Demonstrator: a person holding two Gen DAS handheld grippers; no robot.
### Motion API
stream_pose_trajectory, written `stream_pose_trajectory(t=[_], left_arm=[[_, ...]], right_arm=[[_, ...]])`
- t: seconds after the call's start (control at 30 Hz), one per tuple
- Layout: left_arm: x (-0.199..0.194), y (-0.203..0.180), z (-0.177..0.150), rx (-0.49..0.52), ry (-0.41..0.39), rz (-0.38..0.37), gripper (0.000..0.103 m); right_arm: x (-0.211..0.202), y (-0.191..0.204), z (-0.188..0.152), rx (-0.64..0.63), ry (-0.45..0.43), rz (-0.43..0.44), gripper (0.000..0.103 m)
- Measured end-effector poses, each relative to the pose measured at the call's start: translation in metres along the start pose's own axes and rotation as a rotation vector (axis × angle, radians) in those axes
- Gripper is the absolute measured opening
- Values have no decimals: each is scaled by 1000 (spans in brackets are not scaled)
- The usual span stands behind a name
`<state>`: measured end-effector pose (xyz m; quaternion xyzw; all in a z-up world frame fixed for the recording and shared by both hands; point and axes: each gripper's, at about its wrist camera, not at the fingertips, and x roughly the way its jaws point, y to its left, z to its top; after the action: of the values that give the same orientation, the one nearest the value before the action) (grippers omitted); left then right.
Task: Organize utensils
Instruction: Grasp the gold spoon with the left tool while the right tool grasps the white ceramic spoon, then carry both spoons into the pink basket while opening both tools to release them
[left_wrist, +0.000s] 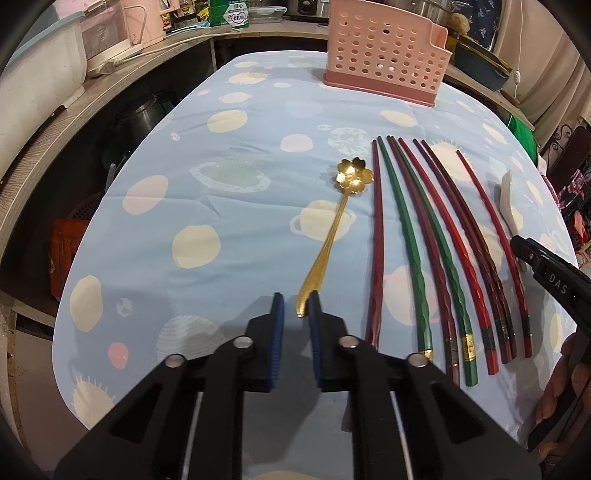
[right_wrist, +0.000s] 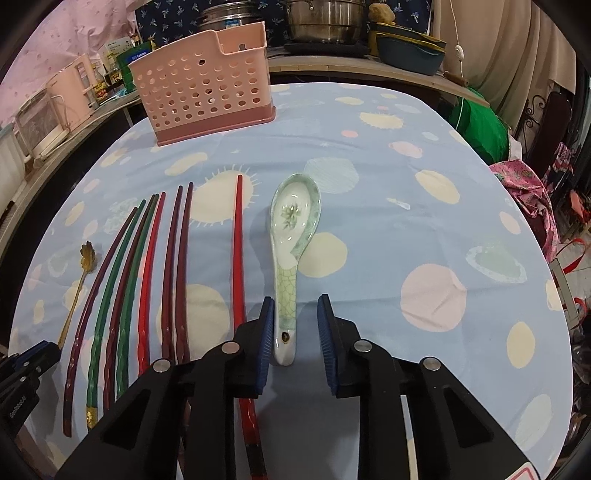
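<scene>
- Your left gripper is spread, low over the counter, with the handle end of the gold flower spoon between its pads, against the right one.
- Your right gripper is also spread; the ceramic spoon lies with its handle between the fingers, close to the left pad.
- The chopsticks lie side by side between the two spoons.
- The pink holder stands upright at the far edge.
</scene>
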<state>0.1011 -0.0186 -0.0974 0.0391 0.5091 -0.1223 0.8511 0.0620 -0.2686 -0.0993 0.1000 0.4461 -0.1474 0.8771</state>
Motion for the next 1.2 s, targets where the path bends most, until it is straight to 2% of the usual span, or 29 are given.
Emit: stream_pose_trajectory(t=[0.07,0.17,0.53,0.6,0.63,0.67,0.73,0.87,0.9,0.93,0.97,1.07,1.2], left_arm=[[0,0,0,0,-1,-7,6],[-1,2,0,-14,3,-33,0],[-22,11,1,-35,-32,-73,0],[-17,8,2,-28,-21,-106,3],[-14,7,3,-30,-14,-108,9],[-10,6,4,-32,-11,-105,22],[-4,5,7,-41,-21,-76,37],[5,5,10,-24,-27,-51,32],[5,5,11,-22,-27,-50,29],[5,5,11,-22,-26,-48,18],[5,6,11,-23,-24,-47,14],[4,10,9,-29,-19,-61,10],[-8,14,7,-43,-35,-72,10]], right_arm=[[-1,-2,-1,3,-1,4,13],[-3,-4,-2,4,2,14,11],[-25,-10,-4,10,-23,26,9],[-25,-12,-5,16,-20,31,9],[-25,-12,-5,17,-18,33,9],[-24,-12,-5,18,-17,34,9],[-24,-12,-5,20,-17,36,9],[-22,-13,-6,24,-10,41,10],[-21,-12,-6,24,-7,43,9],[-21,-12,-7,23,-5,44,9],[-21,-11,-7,22,-4,42,10],[-21,-11,-8,23,-3,43,10],[-26,-11,-8,25,-8,44,9]])
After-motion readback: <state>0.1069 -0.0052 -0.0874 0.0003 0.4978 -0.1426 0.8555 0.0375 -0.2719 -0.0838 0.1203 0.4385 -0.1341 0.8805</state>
